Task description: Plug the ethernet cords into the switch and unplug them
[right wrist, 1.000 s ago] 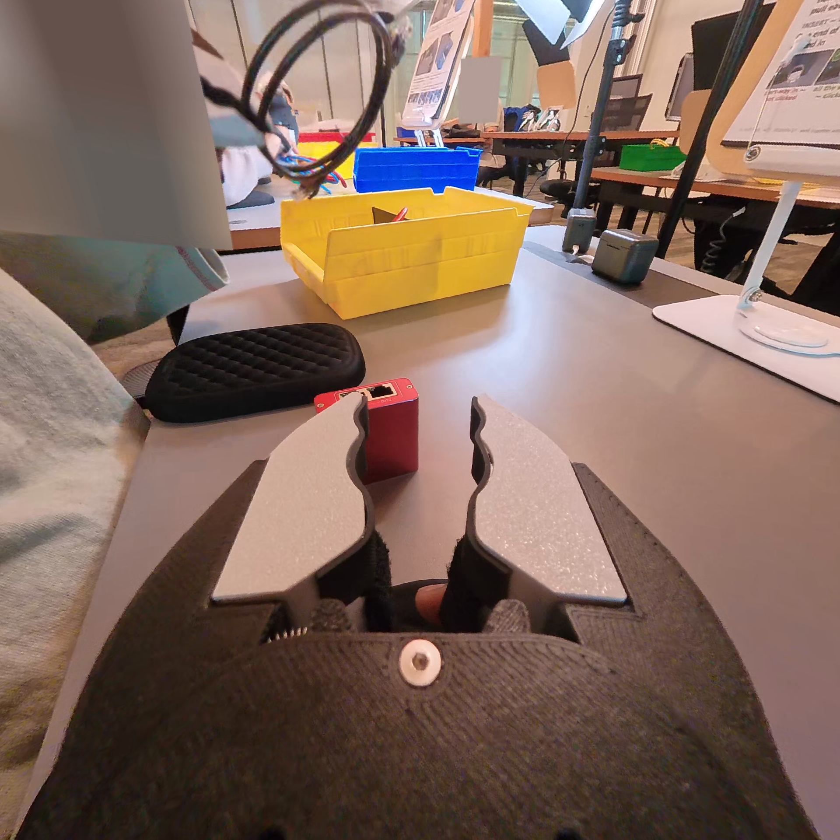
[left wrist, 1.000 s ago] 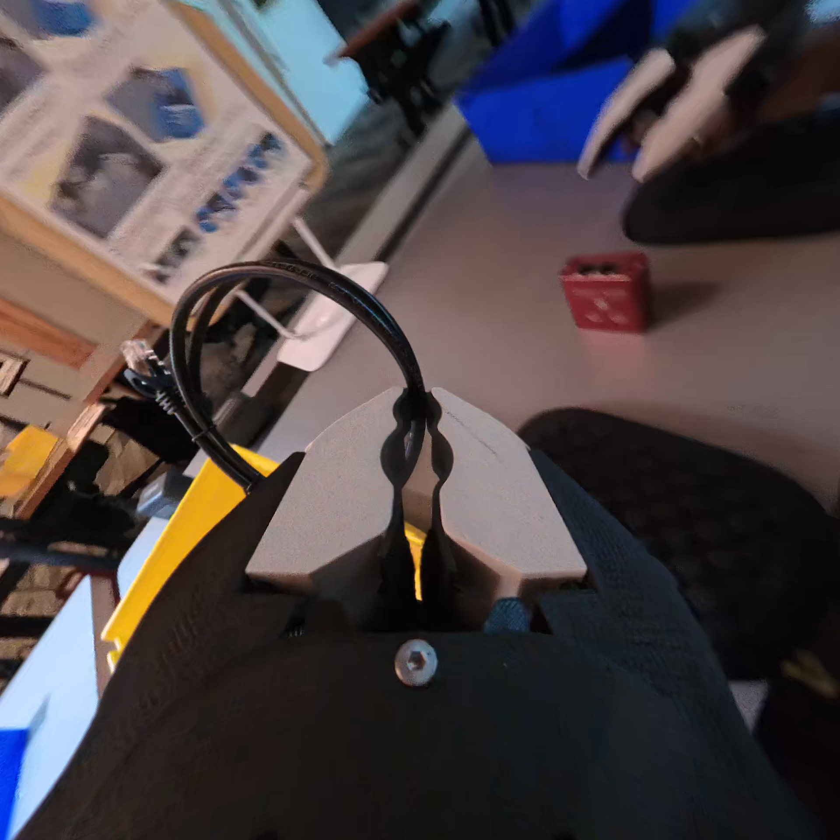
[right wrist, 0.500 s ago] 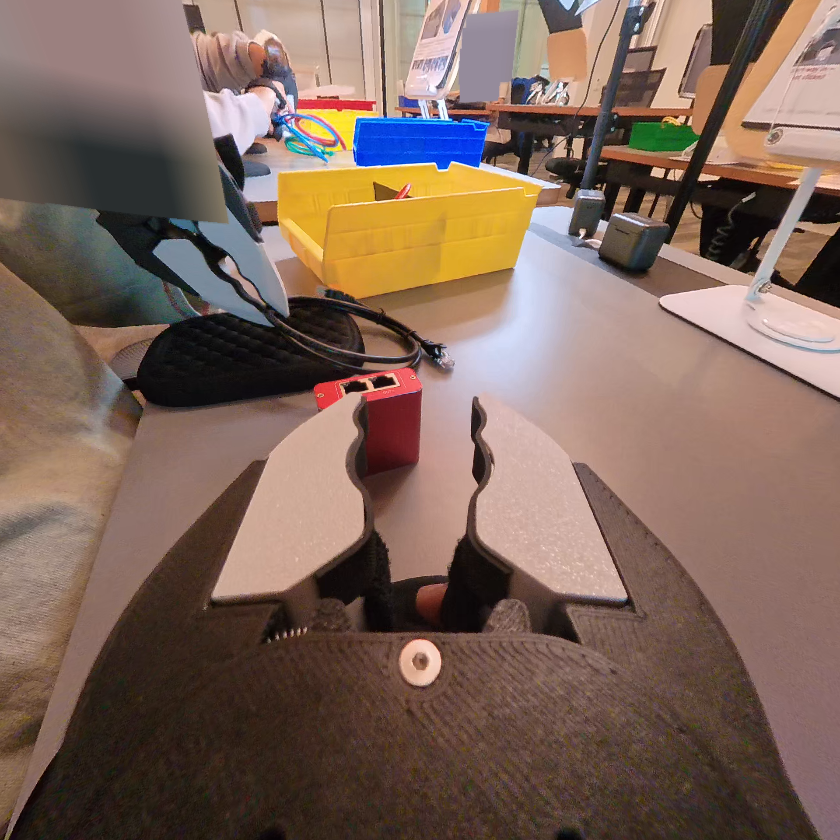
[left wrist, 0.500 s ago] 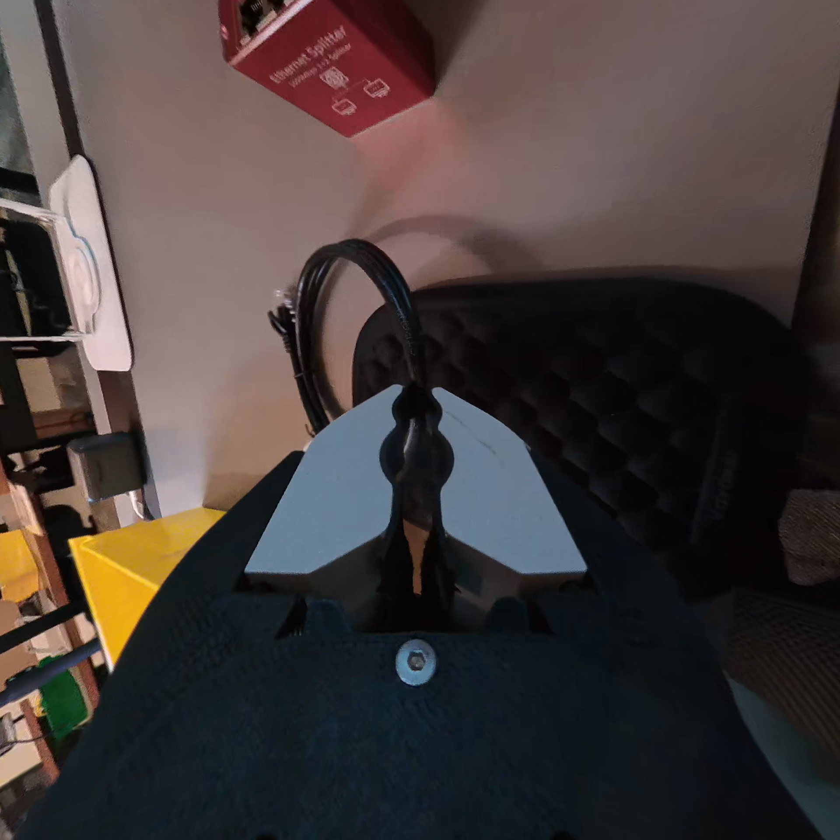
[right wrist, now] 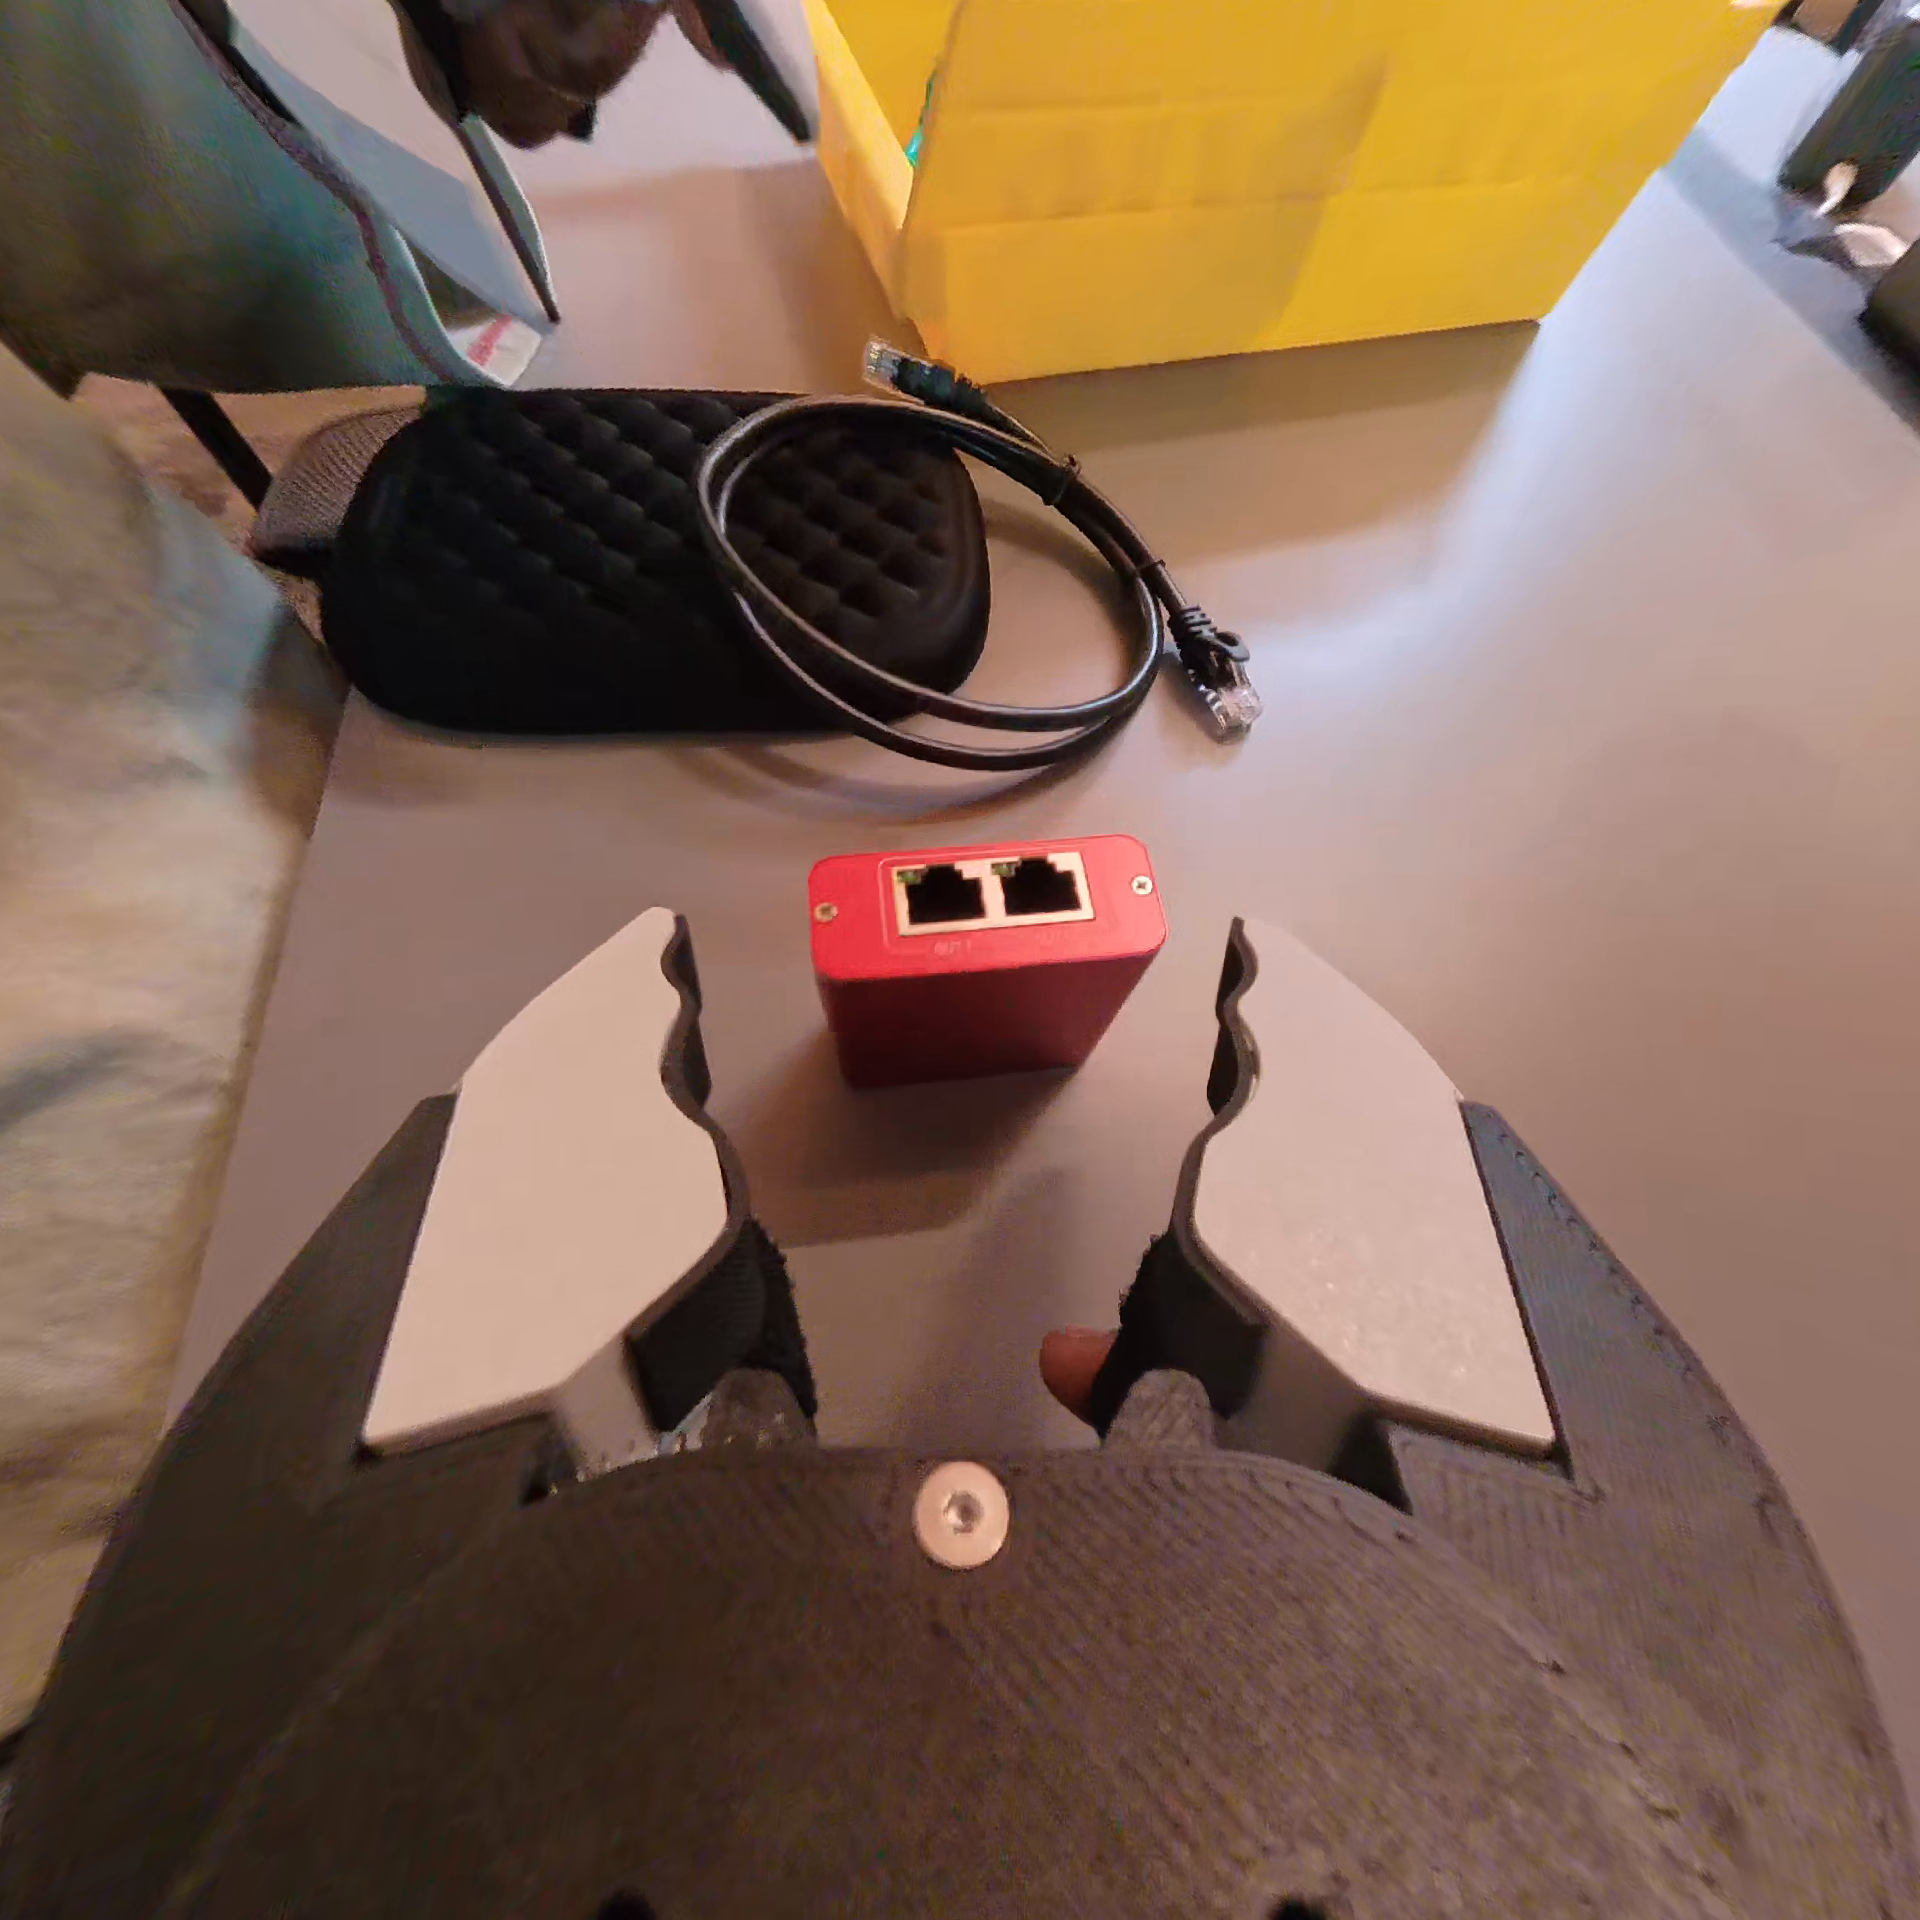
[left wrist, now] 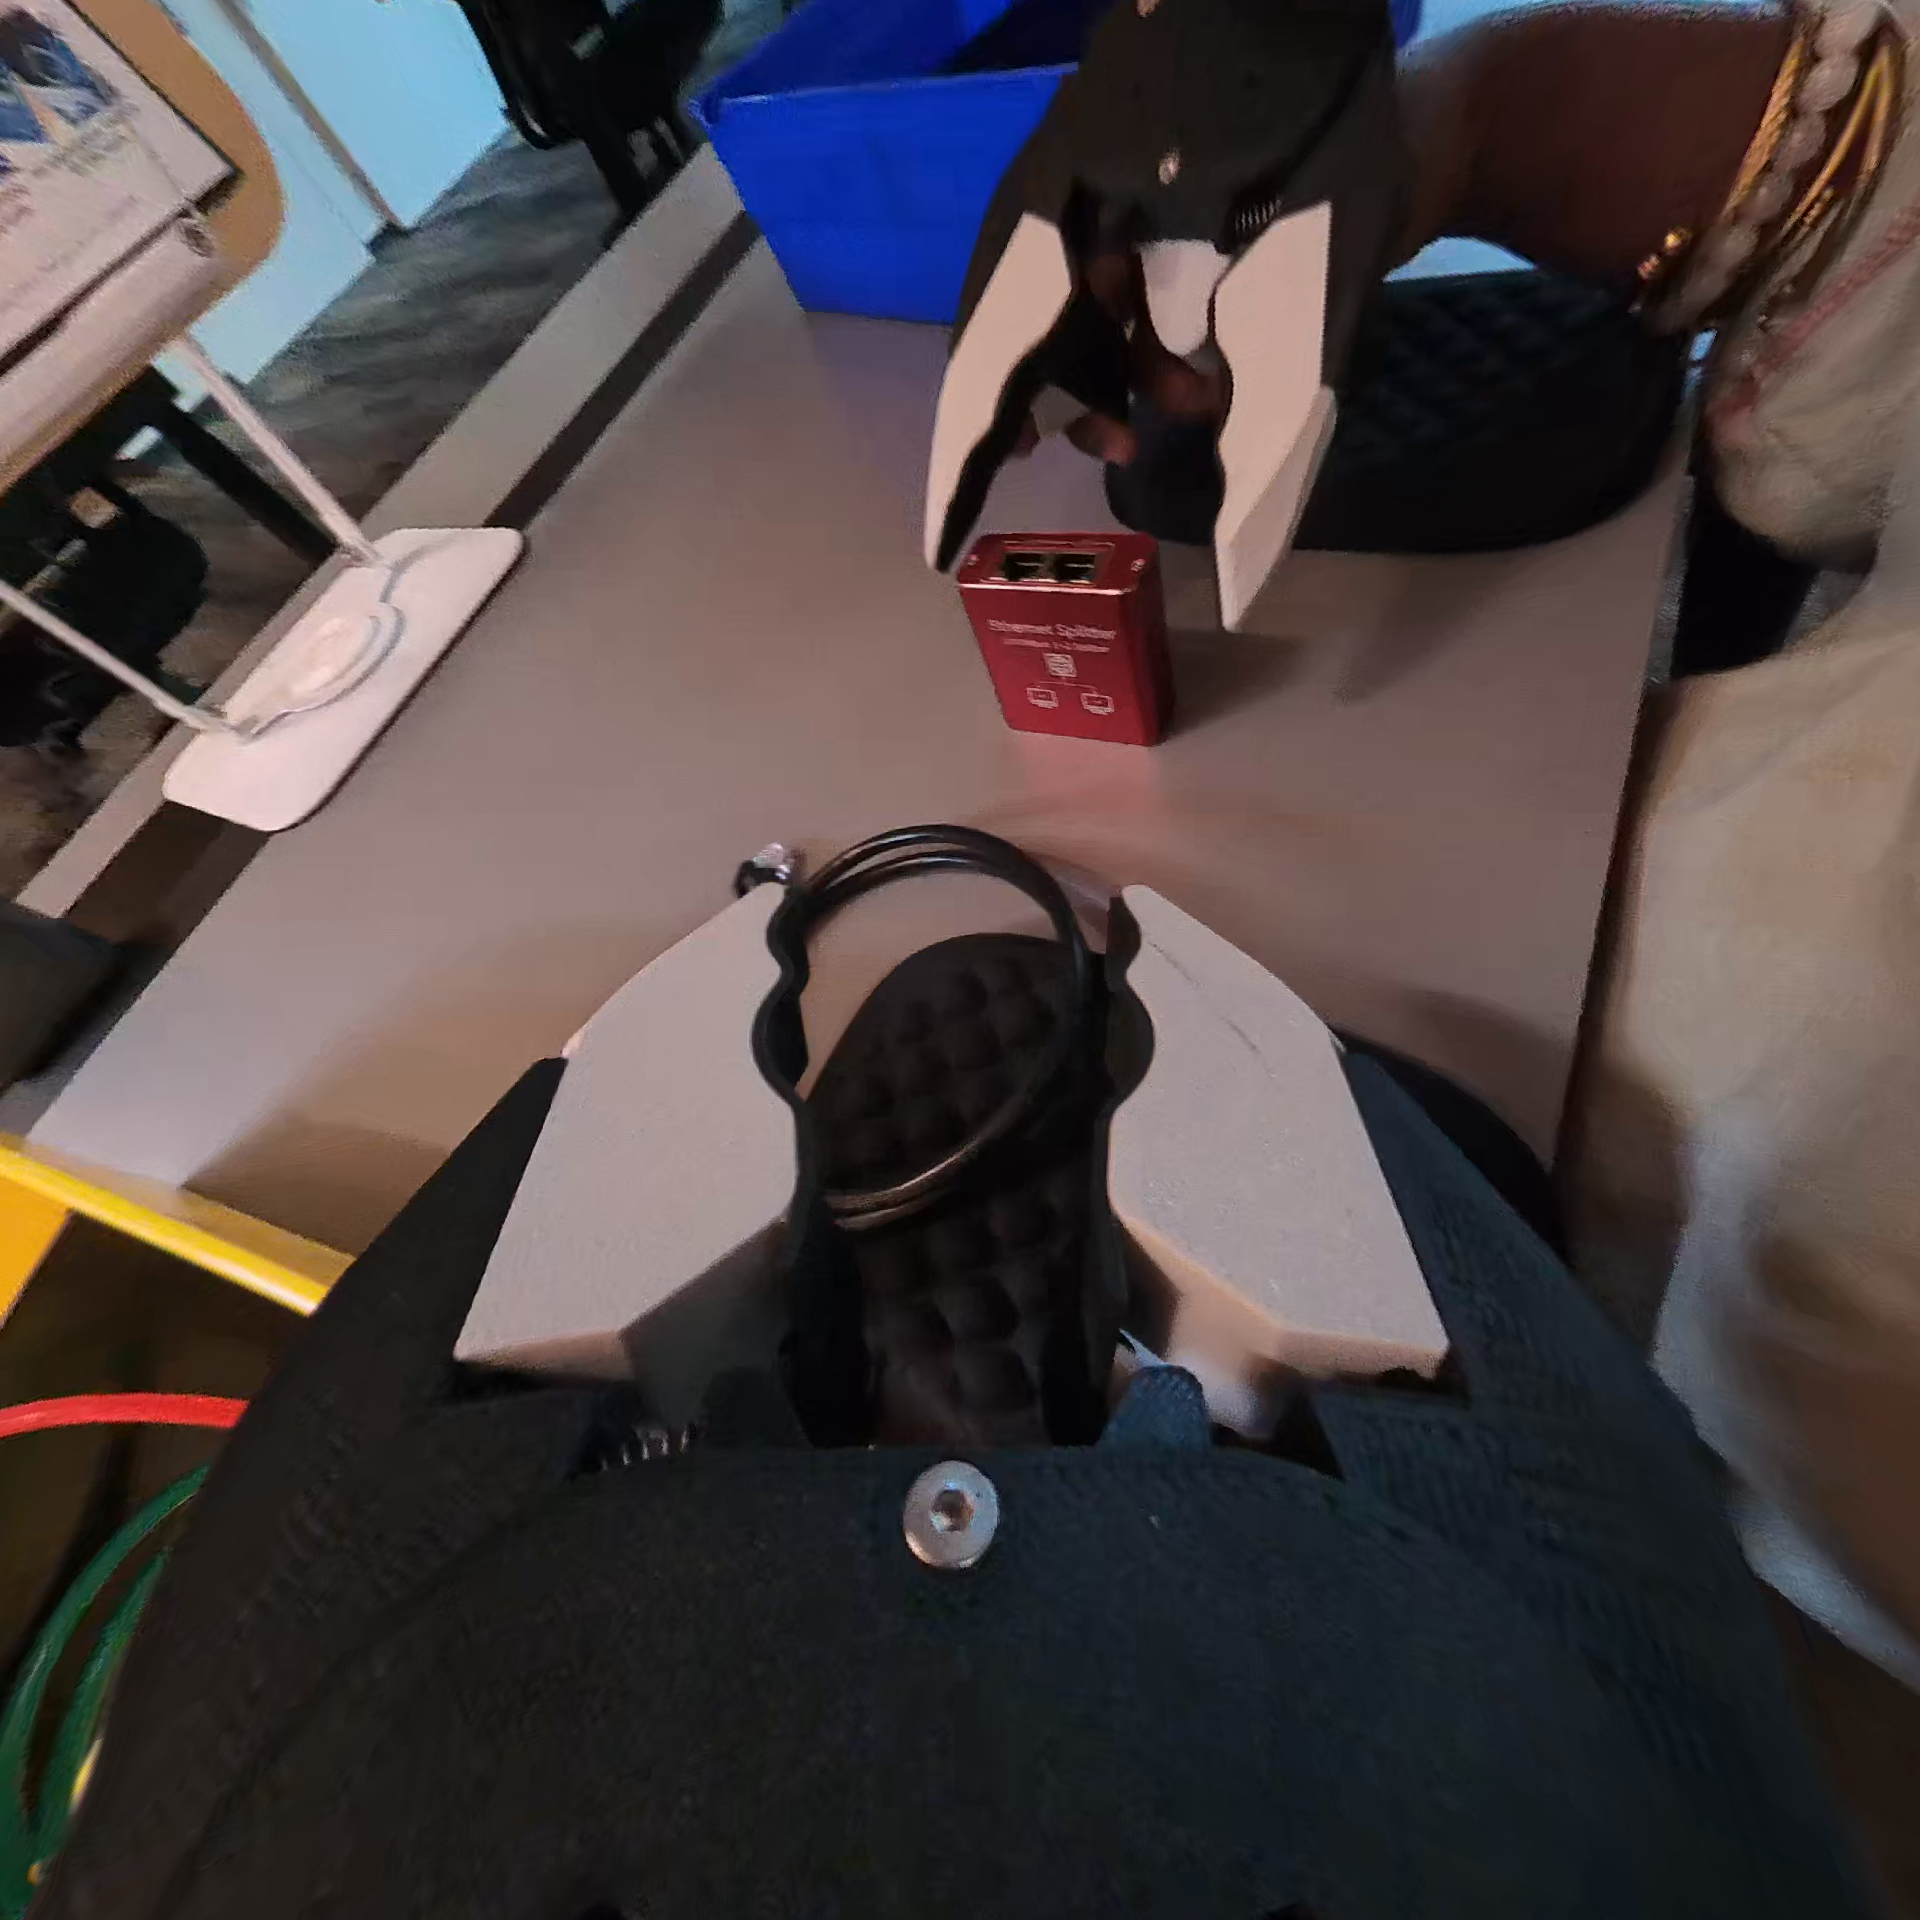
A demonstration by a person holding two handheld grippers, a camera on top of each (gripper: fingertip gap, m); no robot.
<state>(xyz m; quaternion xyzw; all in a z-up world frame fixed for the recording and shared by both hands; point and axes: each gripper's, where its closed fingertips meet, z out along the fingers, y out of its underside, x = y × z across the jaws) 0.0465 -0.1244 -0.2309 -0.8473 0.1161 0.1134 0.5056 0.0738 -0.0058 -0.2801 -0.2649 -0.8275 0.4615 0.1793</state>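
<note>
Two grippers are hovering over the grey table (right wrist: 1507,727), and both are standing spread with nothing between their fingers. In the right wrist view the right gripper (right wrist: 956,940) is pointing down at the red switch (right wrist: 982,961), which is lying flat on the table just ahead of and between the fingertips, untouched, with its two side-by-side ports facing up toward the camera and both sitting vacant. Beyond the switch the black ethernet cord (right wrist: 1039,623) is lying in a loose coil, one side of the loop resting on the black quilted pad (right wrist: 582,561) near the table's left edge and the rest on the bare table; one clear plug is pointing toward the yellow bin (right wrist: 1247,187) at the far side, the other is lying on the table to the right of the coil. In the left wrist view the left gripper (left wrist: 940,909) is hanging released above that coil and pad, the cord (left wrist: 935,862) showing in the gap between its fingers without being pinched. Farther out the switch (left wrist: 1070,639) is sitting well apart from the cord, with the right gripper (left wrist: 1091,582) poised over it. A white stand base (left wrist: 343,665) is resting near the table's edge to the left, and a blue bin (left wrist: 873,177) is standing at the far edge.
</note>
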